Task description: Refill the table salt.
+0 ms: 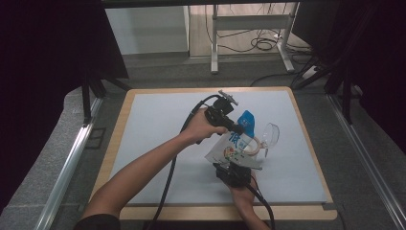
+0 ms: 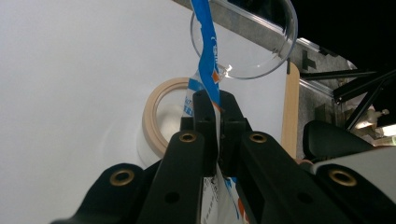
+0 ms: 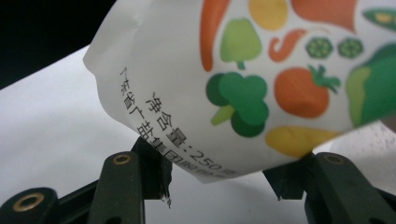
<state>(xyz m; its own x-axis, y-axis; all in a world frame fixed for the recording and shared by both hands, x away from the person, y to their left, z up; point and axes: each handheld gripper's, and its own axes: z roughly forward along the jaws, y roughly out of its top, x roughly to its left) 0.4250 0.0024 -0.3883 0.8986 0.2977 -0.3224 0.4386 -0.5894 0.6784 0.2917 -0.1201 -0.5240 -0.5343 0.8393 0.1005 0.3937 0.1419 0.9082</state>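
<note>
my left gripper [image 2: 218, 100] has its jaws clamped on the blue top edge of the salt bag [image 1: 234, 143], held above the bench [image 1: 158, 143] near its right edge. my right gripper [image 3: 224, 184] stands half open around the bag's lower corner; i cannot tell if the pads touch it.

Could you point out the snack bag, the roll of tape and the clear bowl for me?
Bag [image 3: 261, 79]: right gripper view, its printed white front.
Tape roll [image 2: 152, 114]: left gripper view, the beige ring's left rim.
Clear bowl [image 2: 261, 51]: left gripper view, its see-through wall.
</note>
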